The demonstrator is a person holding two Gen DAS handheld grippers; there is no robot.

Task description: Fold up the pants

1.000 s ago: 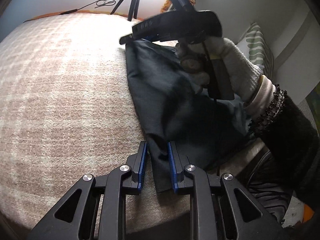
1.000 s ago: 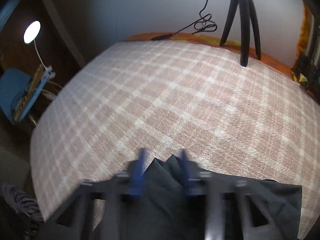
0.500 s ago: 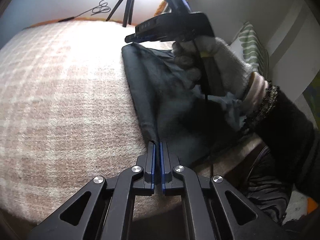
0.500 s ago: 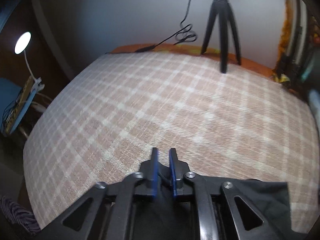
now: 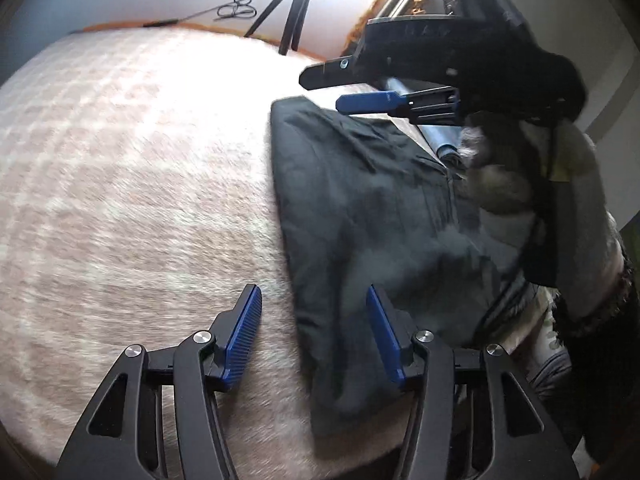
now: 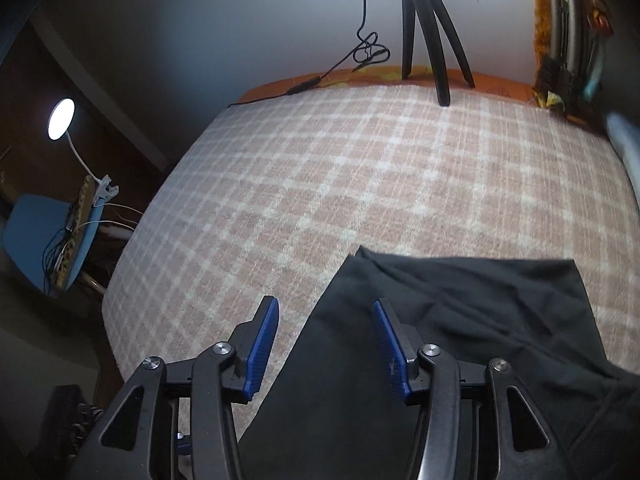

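The dark pants [image 5: 360, 216] lie folded flat on the checked pink-and-white blanket [image 5: 132, 200], near the blanket's front edge and toward its right side in the left wrist view. The fold edge of the pants runs beside the bare blanket; some wrinkles cross the cloth.

The left gripper [image 5: 314, 334] is above the near end of the pants. Its jaws are opening: the blue pads stand apart, and the edge of the pants is seen between them, but the pads do not press on it. The left pad is over the blanket, the right pad over the cloth.

The right gripper [image 6: 324, 350] is over the other end of the pants [image 6: 460, 320]. Its jaws are also opening, and a corner of the pants lies between and below the pads, free. It seems the pads do not touch the cloth, though the height is hard to judge here.

Only the left wrist view shows the right gripper from outside, in a hand with a light glove [image 5: 560, 208] beyond the pants. Only the right wrist view shows a round lamp [image 6: 61, 119] and a blue chair [image 6: 44, 236], left of the blanket. A black tripod [image 6: 432, 32] stands at the blanket's far edge
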